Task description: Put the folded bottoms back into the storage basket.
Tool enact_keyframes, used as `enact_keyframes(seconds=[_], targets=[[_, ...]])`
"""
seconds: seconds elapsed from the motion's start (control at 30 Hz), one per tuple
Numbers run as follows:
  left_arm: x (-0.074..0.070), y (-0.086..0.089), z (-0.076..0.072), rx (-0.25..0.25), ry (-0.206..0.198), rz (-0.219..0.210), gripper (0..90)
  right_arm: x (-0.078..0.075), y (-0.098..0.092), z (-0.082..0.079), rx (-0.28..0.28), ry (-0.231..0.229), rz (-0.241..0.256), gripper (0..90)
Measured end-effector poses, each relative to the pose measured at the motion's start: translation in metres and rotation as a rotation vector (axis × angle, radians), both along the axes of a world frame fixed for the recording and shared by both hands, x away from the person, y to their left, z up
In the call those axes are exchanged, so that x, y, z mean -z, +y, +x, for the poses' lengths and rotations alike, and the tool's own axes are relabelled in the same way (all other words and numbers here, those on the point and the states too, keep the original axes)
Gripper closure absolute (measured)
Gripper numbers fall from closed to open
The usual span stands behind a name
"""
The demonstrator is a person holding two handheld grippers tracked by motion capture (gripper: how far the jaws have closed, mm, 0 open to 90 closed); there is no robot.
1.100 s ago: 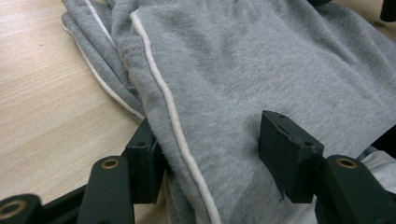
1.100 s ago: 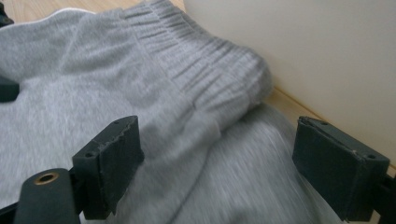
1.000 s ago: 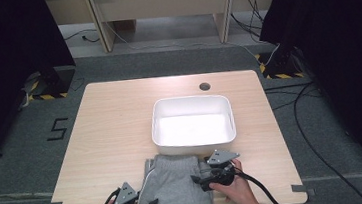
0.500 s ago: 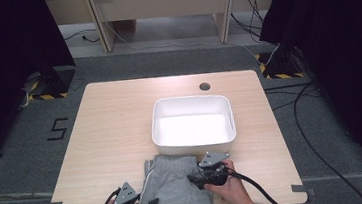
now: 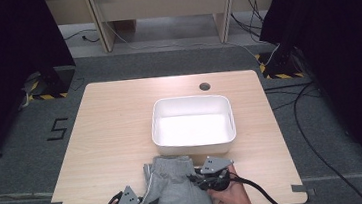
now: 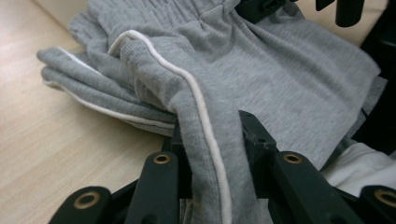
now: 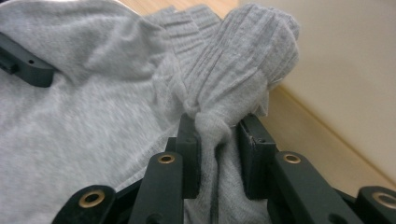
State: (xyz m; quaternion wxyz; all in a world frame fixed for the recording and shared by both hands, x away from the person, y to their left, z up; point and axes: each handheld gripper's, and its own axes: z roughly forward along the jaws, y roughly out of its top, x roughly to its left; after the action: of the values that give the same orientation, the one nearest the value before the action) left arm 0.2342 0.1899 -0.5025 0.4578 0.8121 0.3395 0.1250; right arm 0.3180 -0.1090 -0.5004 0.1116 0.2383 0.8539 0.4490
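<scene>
While the grey garment (image 5: 177,190) lies at the table's (image 5: 112,134) near edge just before the white bin (image 5: 193,125), both the left gripper (image 6: 210,140) and right gripper (image 7: 217,135) pinch its folds.

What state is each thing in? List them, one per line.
Grey garment: folded and bunched at the near table edge, pinched at both sides.
White bin: upright, empty, just beyond the garment.
Left gripper: shut on a piped fold of the garment.
Right gripper: shut on the ribbed edge.
</scene>
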Motion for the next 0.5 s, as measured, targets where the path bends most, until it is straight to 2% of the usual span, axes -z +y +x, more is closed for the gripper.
enact_keyframes(seconds=[0.1,0.3,0.4,0.5], targets=[[-0.011,-0.001,-0.006,0.016,-0.021,-0.016,70.5,-0.011,-0.001,-0.009,-0.018,-0.032,0.009,73.7],[-0.033,0.002,-0.014,0.027,-0.063,-0.039,70.5,-0.035,-0.007,-0.018,-0.038,-0.082,0.065,73.8],[-0.043,0.003,-0.016,0.031,-0.08,-0.047,70.4,-0.046,-0.009,-0.021,-0.049,-0.087,0.1,73.8],[-0.052,0.003,-0.017,0.033,-0.095,-0.037,70.4,-0.055,-0.01,-0.021,-0.051,-0.101,0.109,73.8]])
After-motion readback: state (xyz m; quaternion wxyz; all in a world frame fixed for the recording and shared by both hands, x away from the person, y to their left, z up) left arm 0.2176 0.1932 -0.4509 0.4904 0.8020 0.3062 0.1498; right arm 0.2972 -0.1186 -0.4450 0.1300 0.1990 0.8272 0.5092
